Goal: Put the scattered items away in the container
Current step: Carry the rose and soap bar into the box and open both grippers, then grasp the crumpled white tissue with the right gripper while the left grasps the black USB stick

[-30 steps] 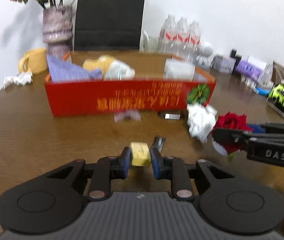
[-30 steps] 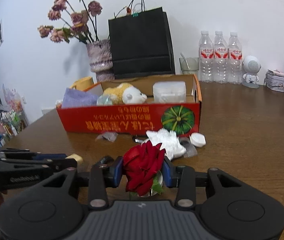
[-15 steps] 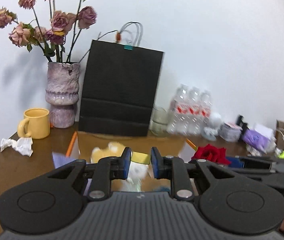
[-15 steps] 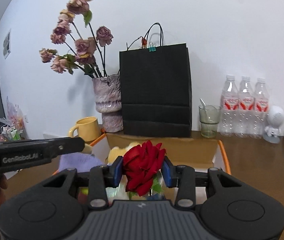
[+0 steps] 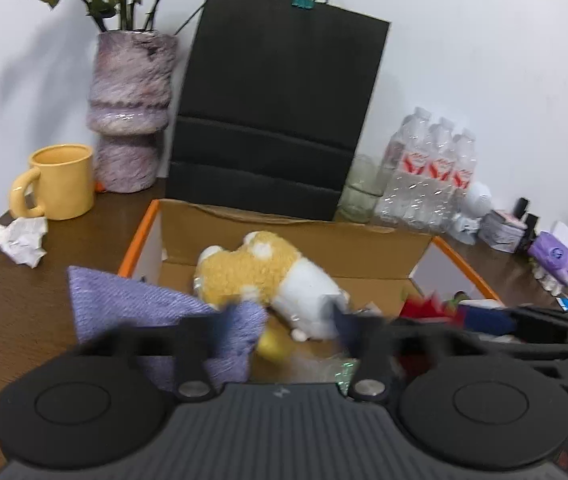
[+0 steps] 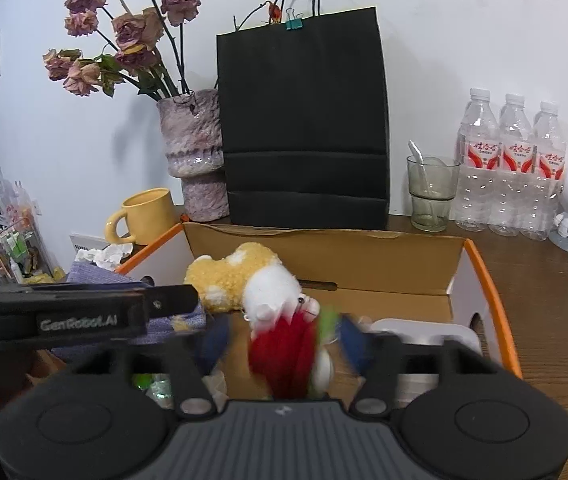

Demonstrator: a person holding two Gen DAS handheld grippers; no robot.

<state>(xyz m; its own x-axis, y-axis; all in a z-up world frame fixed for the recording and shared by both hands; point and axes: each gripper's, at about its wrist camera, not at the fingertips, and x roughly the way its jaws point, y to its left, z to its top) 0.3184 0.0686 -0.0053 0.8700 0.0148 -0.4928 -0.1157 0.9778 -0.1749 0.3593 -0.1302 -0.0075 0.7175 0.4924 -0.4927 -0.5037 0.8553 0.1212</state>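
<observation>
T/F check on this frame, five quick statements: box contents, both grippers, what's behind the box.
1. A plush toy lies inside the cardboard box. True.
2. The right gripper is clamped on the red rose. False: its jaws have just been opening and stand clear of the rose, which is blurred between them over the box.
3. The black paper bag stands behind the box. True.
4. The yellow mug sits inside the box. False: it is on the table outside the box, by the vase.
5. The left gripper is shut. False: it is open, over the box.
</observation>
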